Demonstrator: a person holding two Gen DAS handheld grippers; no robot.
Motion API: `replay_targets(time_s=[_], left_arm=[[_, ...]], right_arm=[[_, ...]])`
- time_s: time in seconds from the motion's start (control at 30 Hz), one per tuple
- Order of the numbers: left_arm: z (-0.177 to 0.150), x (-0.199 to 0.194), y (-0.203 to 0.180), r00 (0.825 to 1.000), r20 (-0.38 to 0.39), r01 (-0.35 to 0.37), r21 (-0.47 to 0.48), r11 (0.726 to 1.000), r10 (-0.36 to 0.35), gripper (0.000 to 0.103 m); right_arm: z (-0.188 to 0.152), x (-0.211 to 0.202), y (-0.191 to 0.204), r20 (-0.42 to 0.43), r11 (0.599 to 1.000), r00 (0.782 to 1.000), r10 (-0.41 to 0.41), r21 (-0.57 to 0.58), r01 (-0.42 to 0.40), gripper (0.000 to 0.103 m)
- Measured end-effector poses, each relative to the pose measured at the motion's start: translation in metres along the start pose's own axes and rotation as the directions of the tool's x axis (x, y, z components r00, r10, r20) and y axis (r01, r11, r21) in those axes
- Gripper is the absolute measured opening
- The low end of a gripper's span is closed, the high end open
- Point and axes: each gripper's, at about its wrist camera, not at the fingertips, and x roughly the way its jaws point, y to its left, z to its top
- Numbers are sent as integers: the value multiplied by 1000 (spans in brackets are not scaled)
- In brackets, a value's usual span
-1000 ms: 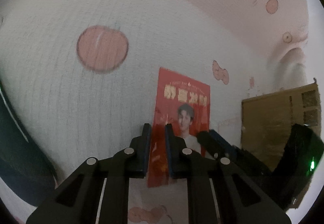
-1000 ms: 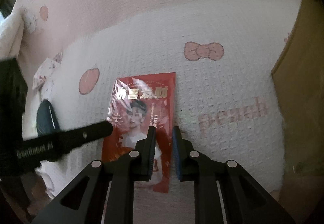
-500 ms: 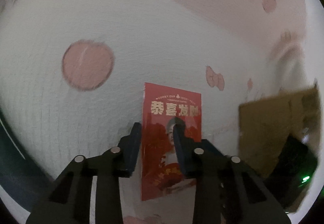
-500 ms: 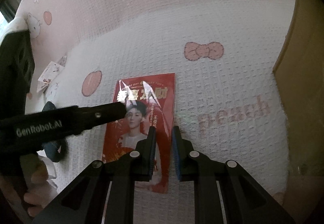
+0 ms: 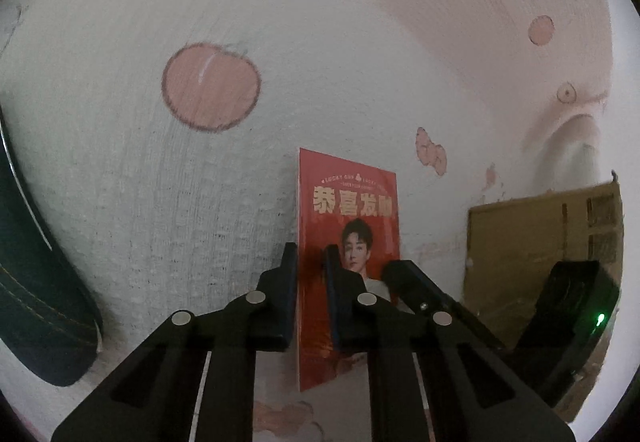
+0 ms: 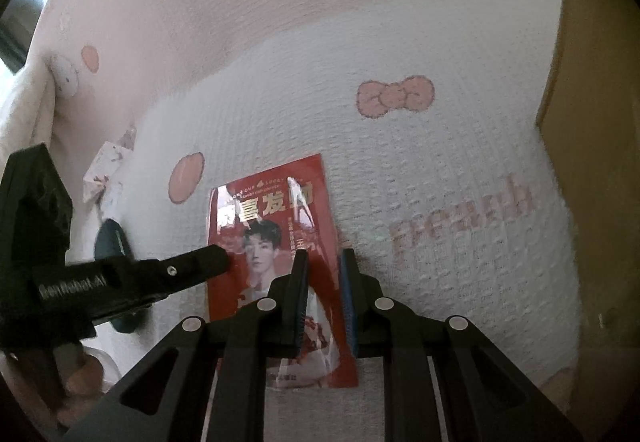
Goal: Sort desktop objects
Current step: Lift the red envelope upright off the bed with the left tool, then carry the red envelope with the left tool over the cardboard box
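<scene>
A red packet (image 5: 352, 202) with gold lettering and a portrait lies on the patterned blanket (image 5: 120, 162). My left gripper (image 5: 310, 254) is planted on its left edge with its jaws closing. The edge runs between the pads and red shows in the narrow gap. In the right wrist view the same packet (image 6: 272, 210) shows glare on its plastic wrap. My right gripper (image 6: 324, 262) is shut on its right edge, where the wrap is crinkled between the pads. One left finger (image 6: 192, 270) reaches in from the left onto the packet. The right gripper's fingers (image 5: 416, 282) show beside the left ones.
A cardboard box (image 5: 540, 242) stands on the right, close to the right gripper (image 6: 592, 162). A dark curved object (image 5: 36, 302) lies on the left, seen again as a dark shape (image 6: 112, 242). Beyond it sits a small printed box (image 6: 104, 170). A hand (image 6: 80, 370) holds the left gripper.
The left jaws spread wider half a second ago and have narrowed again around the packet's left edge. The right gripper rolled a little, so the packet looks tilted in its view.
</scene>
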Motion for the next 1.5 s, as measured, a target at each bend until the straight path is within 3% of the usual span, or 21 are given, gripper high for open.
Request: replay_targets(time_s=[0.37, 0.63, 0.9, 1.1, 1.5], left_arm=[[4, -5, 6, 999, -4, -31, 72, 997, 32, 12], [1, -7, 7, 1000, 8, -19, 71, 997, 19, 11], [5, -47, -16, 993, 107, 26, 150, 988, -42, 11], [6, -83, -27, 978, 177, 84, 167, 982, -114, 11], [-24, -175, -34, 919, 337, 135, 214, 967, -203, 11]], right_arm=[[-3, 0, -9, -82, 998, 995, 63, -9, -64, 13], [-2, 2, 7, -22, 999, 999, -41, -10, 41, 13], [11, -32, 19, 90, 998, 994, -56, 11, 55, 13], [22, -69, 45, 185, 994, 979, -91, -41, 100, 13], [11, -133, 122, 347, 973, 930, -124, -141, 182, 13]])
